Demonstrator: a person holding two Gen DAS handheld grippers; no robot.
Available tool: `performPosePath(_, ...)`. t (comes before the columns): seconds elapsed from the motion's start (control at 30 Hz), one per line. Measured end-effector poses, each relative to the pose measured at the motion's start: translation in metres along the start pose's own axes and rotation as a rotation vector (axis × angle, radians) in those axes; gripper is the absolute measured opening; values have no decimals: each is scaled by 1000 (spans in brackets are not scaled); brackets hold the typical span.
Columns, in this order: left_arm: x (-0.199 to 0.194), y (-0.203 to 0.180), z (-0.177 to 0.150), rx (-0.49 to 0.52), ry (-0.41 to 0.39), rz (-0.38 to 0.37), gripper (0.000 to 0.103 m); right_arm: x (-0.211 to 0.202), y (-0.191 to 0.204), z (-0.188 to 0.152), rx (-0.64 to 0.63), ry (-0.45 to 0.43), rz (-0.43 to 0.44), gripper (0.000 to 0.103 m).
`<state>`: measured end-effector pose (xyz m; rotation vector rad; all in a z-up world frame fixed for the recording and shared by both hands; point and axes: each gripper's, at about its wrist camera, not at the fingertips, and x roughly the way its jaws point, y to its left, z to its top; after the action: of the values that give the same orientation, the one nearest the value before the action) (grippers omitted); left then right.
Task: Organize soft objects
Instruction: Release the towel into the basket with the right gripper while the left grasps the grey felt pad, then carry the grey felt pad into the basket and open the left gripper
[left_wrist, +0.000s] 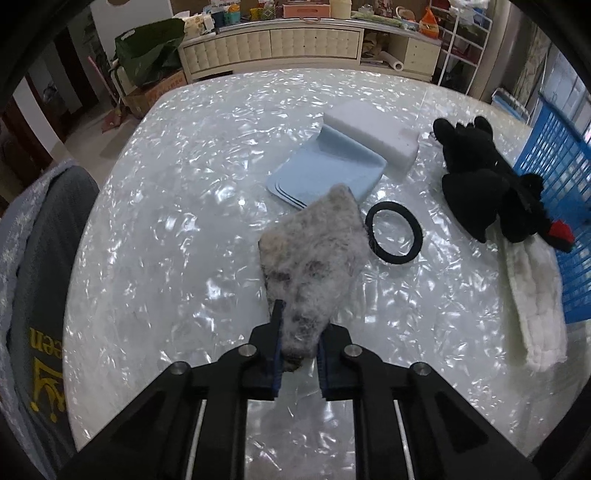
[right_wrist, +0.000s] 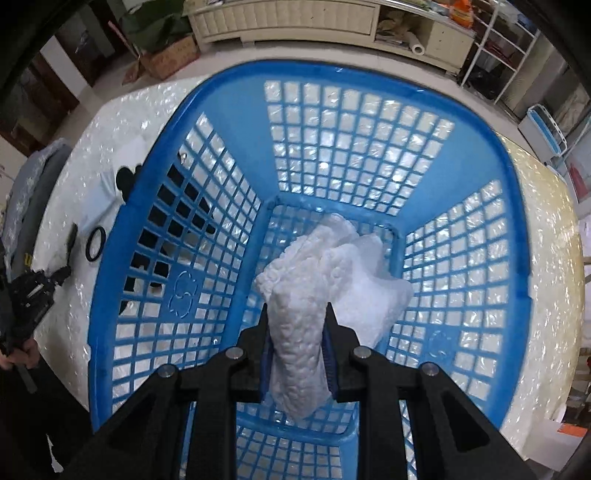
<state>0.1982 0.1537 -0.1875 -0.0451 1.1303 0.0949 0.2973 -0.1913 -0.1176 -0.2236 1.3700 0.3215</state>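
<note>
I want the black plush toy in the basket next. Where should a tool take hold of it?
Judging from the left wrist view, grip the black plush toy across its rounded lower lobe, coming from above on the table side. That bulge faces the open table, while the toy's other side lies against the blue basket.

Even indoor light, strong fisheye bend
Bright glints scatter across the glossy surface (left_wrist: 177, 206); corners fall to black, the white cloth (right_wrist: 332, 280) is nearly blown out, and focus stays fairly sharp.
</note>
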Motion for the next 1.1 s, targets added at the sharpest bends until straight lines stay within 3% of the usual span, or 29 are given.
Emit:
performPosePath(0.27,-16,15,-2,-63,-31,-67,12,11,14,3,-46,37,11,27)
performPosePath(0.4,-30,15,-4,-77,-42,-91,12,5,20,3,-53,19,23,53)
performPosePath(0.57,-52,7,-3,-67,-77,-96,12,-6,20,-4,-43,-7,41,60)
performPosePath(0.63,-65,2,-3,-63,-95,-116,12,-16,19,-11,-35,-30,58,73)
performPosePath(0.83,-106,-19,-2,-45,-144,-197,12,-59,20,-40,-10,-162,39,98)
performPosePath(0.9,-120,-28,-2,-30,-161,-207,12,-70,20,-50,-9,-197,33,103)
performPosePath(1.1,-155,-62,-1,39,-206,-195,12,-88,16,-75,-2,-271,47,103)
